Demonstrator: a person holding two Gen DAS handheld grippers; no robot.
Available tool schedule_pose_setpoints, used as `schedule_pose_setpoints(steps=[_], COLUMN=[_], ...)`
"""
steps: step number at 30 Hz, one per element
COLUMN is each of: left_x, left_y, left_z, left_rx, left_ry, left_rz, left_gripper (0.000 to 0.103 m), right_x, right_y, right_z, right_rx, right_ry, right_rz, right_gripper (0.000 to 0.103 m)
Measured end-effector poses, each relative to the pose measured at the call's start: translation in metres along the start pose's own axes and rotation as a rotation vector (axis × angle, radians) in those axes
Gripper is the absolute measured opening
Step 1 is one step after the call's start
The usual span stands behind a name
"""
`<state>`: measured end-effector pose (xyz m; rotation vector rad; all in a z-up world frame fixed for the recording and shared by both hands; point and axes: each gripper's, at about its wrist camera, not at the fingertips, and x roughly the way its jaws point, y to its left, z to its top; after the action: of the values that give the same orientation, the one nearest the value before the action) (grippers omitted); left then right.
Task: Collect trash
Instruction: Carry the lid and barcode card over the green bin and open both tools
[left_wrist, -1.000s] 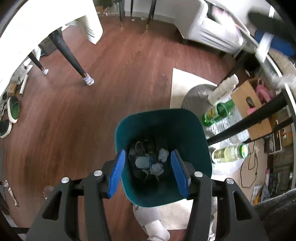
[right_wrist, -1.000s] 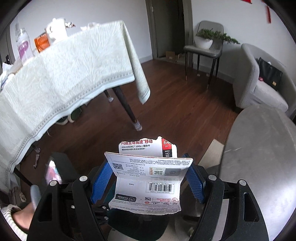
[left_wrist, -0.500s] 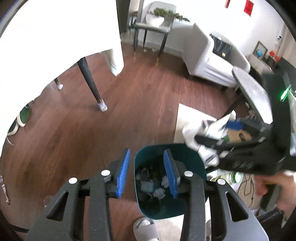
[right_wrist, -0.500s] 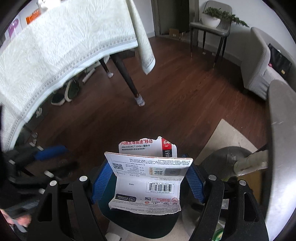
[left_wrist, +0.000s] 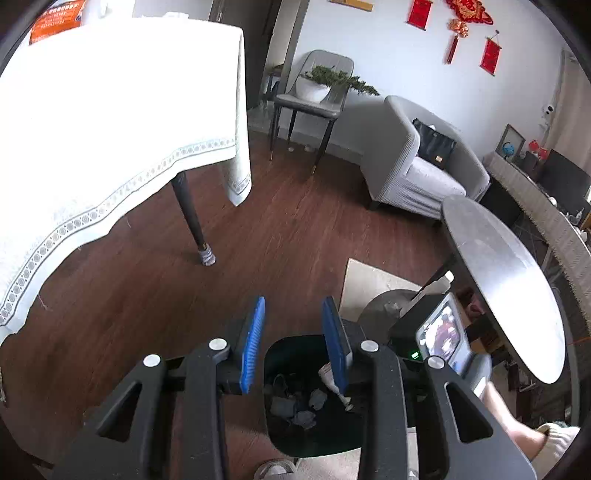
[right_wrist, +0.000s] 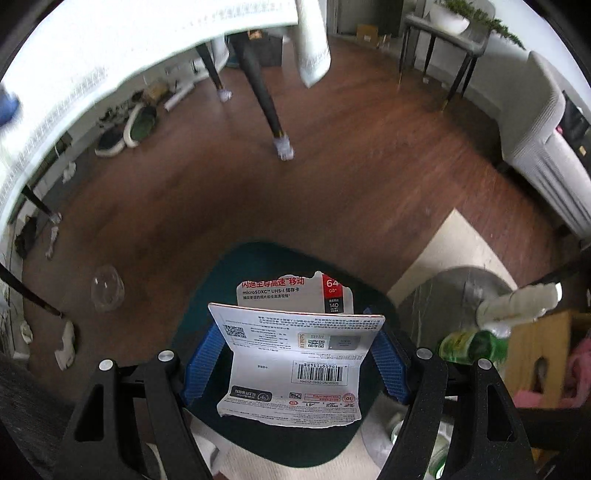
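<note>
A dark teal trash bin (left_wrist: 314, 439) stands on the floor with crumpled trash (left_wrist: 295, 402) in it; it also shows in the right wrist view (right_wrist: 258, 266). My left gripper (left_wrist: 293, 343) is open and empty above the bin's far rim. My right gripper (right_wrist: 295, 354) is shut on a torn white memory-card package (right_wrist: 295, 362) and holds it right over the bin's opening. The right gripper's body and screen (left_wrist: 439, 332) show at the right of the left wrist view.
A table with a white cloth (left_wrist: 110, 129) stands at the left, its dark leg (left_wrist: 192, 221) on the wood floor. A grey armchair (left_wrist: 417, 166) and a round grey table (left_wrist: 506, 280) are at the right. Bottles (right_wrist: 469, 345), a cardboard box (right_wrist: 543, 354) and a clear cup (right_wrist: 107, 291) are near the bin.
My left gripper has tilted up and away from the bin and narrowed its opening. My right gripper has moved over the bin with the package still in it.
</note>
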<state>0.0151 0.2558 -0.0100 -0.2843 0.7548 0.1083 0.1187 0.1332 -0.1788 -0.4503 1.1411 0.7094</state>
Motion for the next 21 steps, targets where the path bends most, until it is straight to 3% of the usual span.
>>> schedule_pose_setpoints(steps=[2, 6, 14, 19, 21], left_x=[-0.005, -0.010, -0.034, -0.054, -0.062], left_y=[-0.005, -0.016, -0.047, -0.069, -0.078], left_z=[0.002, 0.007, 0.018, 0.013, 0.009], left_rx=[0.015, 0.034, 0.068, 0.109, 0.116], left_ry=[-0.015, -0.035, -0.112, -0.161, -0.190], left_rz=[0.005, 0.004, -0.010, 0.013, 0.014], left_gripper=[0.034, 0.034, 0.040, 0.069, 0.081], right_x=[0.005, 0.002, -0.076, -0.138, -0.159], right_y=[-0.001, -0.002, -0.006, -0.027, -0.036], right_z=[-0.005, -0.008, -0.006, -0.019, -0.029], right_rx=[0.001, -0.001, -0.005, 0.058, 0.096], right_ry=[0.013, 0.011, -0.200, -0.347, -0.395], right_rz=[0.003, 0.002, -0.023, -0.059, -0.083], right_gripper=[0.083, 0.085, 0.084, 0.083, 0.076])
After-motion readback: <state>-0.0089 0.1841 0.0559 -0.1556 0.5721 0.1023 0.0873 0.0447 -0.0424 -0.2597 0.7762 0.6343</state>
